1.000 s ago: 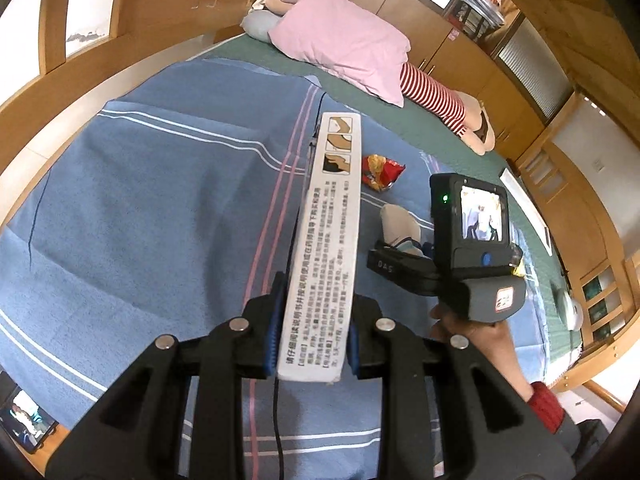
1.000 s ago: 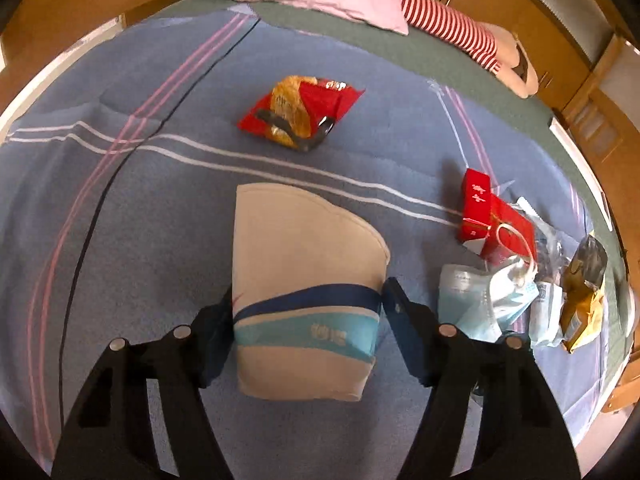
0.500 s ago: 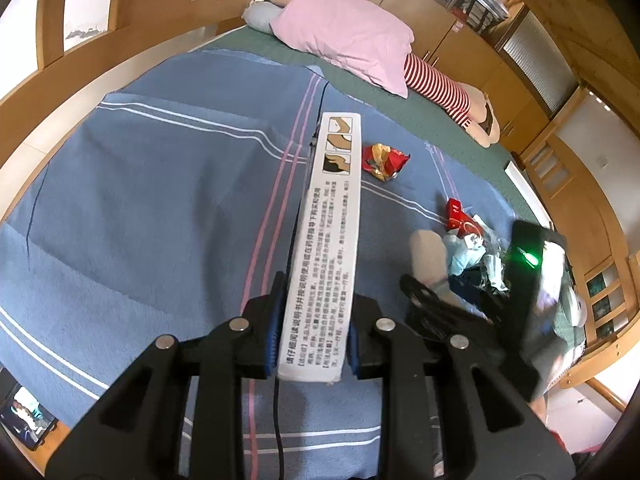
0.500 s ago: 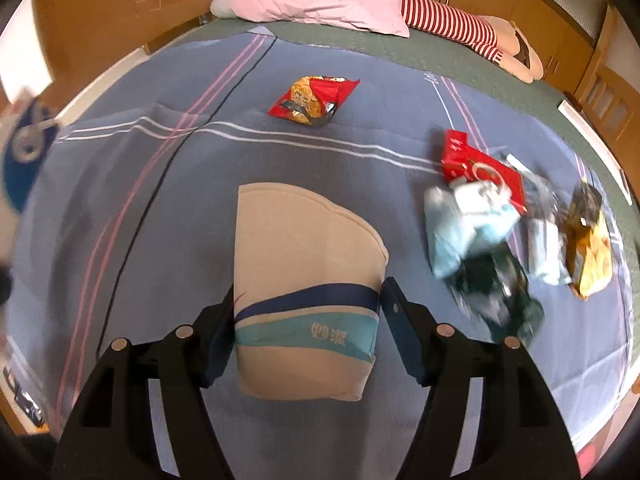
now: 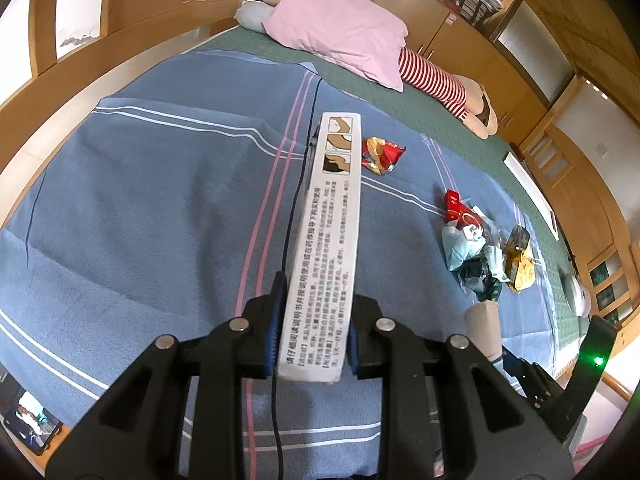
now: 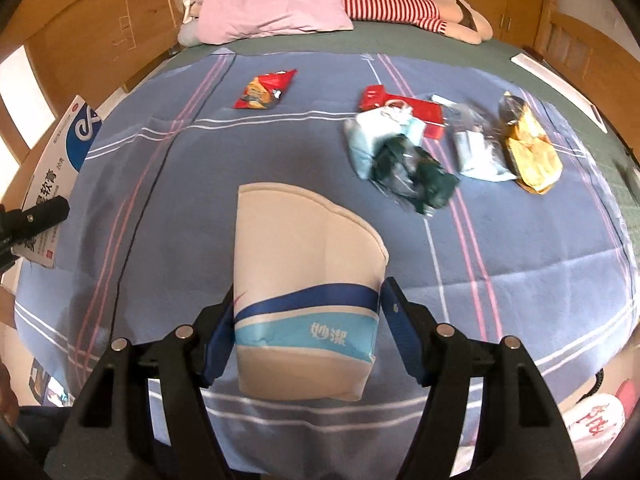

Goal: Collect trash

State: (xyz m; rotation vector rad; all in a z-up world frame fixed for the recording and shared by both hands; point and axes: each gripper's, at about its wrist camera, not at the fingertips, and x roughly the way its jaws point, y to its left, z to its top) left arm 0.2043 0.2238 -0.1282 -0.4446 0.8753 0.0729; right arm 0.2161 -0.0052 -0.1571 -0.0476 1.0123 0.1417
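Both hands are loaded, so the step in hand reads as carrying trash toward the gathered heap, with one stray piece left to fetch. Farthest left, the left gripper [image 5: 312, 332] has its fingers [image 5: 276, 320] drawn narrow and pressed on the near end of a long white carton [image 5: 328, 248], a stiff, flat-sided cardboard box printed with dense text and small pictures, which juts forward above the bed [image 5: 140, 220]; the bed's cover is a soft, slightly fuzzy blue blanket with pink and white stripes. Beyond the carton's far end lies a crumpled red snack wrapper [image 6: 266, 90], glossy foil, well apart from the rest. Next, the right gripper [image 6: 306, 320] holds a paper cup [image 6: 304, 292] on its side, its fingers [image 6: 218, 332] spread fairly wide and bearing on the cup's walls; the cup is thin beige paper with a blue band, its rim squashed out of round, so it would likely crush under a harder squeeze. To the right sits the trash pile [image 6: 440, 148]: a red packet, a pale blue face mask, dark green crinkled film, clear plastic and a yellow foil bag, all light and limp. The next move probably calls for bringing the cup over the pile and releasing it there, then the carton, keeping both clear of the loose wrappers.
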